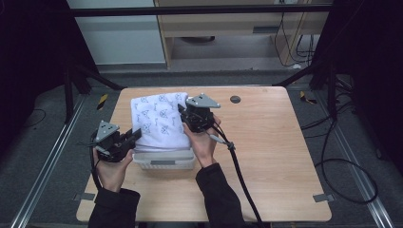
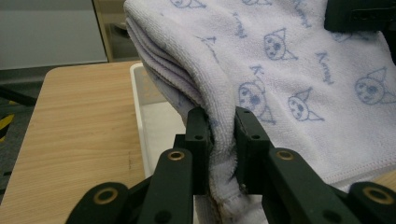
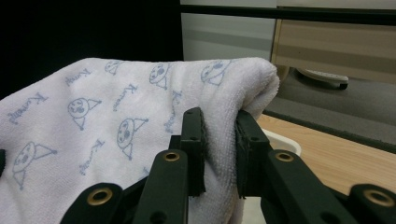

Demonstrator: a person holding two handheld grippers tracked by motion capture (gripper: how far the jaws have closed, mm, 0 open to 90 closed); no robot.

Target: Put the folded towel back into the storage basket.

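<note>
A folded white towel (image 1: 158, 121) printed with small blue cat faces is stretched over a white plastic bin (image 1: 166, 160) on the wooden table. My left gripper (image 1: 134, 136) is shut on the towel's near left edge, and the left gripper view shows that towel (image 2: 280, 60) pinched between the black pads (image 2: 223, 130). My right gripper (image 1: 182, 111) is shut on the far right edge. In the right gripper view, the towel (image 3: 116, 116) bulges between the two pads (image 3: 219, 140). Both hands hold the cloth raised above the bin.
The bin's white rim (image 2: 138, 107) lies under the towel with the table (image 1: 266, 142) bare to the right. A dark round grommet (image 1: 235, 99) sits near the far edge. A black cable (image 1: 240, 175) trails from the right gripper over the near table edge.
</note>
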